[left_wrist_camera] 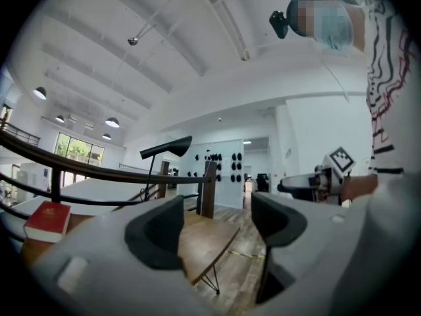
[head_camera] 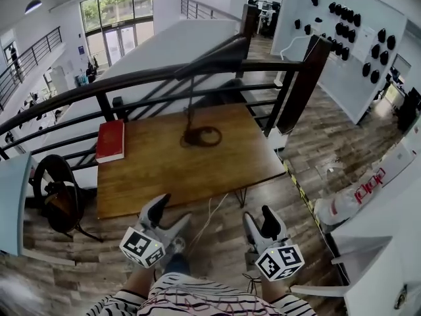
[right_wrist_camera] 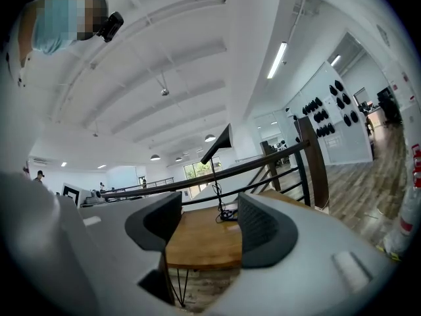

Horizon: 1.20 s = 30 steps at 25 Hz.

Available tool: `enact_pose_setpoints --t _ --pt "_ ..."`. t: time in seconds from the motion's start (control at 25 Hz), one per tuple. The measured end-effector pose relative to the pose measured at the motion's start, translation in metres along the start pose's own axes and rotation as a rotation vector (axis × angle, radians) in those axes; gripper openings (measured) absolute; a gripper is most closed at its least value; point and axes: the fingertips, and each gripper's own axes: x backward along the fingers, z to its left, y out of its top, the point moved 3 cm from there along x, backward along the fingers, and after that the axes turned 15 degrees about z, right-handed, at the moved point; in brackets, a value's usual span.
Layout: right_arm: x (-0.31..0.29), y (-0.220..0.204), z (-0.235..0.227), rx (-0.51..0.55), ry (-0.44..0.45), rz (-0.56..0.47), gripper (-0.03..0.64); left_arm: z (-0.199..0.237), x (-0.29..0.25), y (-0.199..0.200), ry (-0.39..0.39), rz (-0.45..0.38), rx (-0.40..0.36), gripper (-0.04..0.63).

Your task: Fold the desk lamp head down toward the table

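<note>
A black desk lamp stands at the back of the wooden table (head_camera: 158,170), its ring base (head_camera: 202,136) on the wood. A thin stem rises to the long lamp head (head_camera: 217,52), which stretches out level above the railing. My left gripper (head_camera: 170,214) and right gripper (head_camera: 260,221) hover in front of the table's near edge, well short of the lamp. Both are open with nothing between the jaws. The left gripper view shows the lamp head (left_wrist_camera: 168,147) far beyond the open left gripper (left_wrist_camera: 216,226). The right gripper view shows the lamp head (right_wrist_camera: 217,143) and base (right_wrist_camera: 227,214) past the right gripper (right_wrist_camera: 209,224).
A red book (head_camera: 110,140) lies on the table's left back corner. A dark railing (head_camera: 131,78) runs behind the table with a drop beyond it. Black headphones (head_camera: 59,193) hang at the left. A white cord (head_camera: 209,219) drops off the table's front edge.
</note>
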Motion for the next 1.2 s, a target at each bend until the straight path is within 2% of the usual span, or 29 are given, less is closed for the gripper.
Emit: enact_pose_setpoints --t 0.24,0.88,1.2 --pt "-0.059 0.029 -0.016 -0.014 -0.02 -0.006 0.253 0.062 -0.039 0.02 -0.013 0.0 -0.009 0.321" --pt "-0.261 0.12 -0.02 -0.004 -0.087 -0.052 0.25 0.274 -0.118 0.07 -0.061 -0.003 -0.021 0.321" --pt "-0.307 0.165 -0.036 0.063 -0.141 -0.094 0.249 0.333 -0.163 0.089 -0.087 0.0 -0.045 0.321"
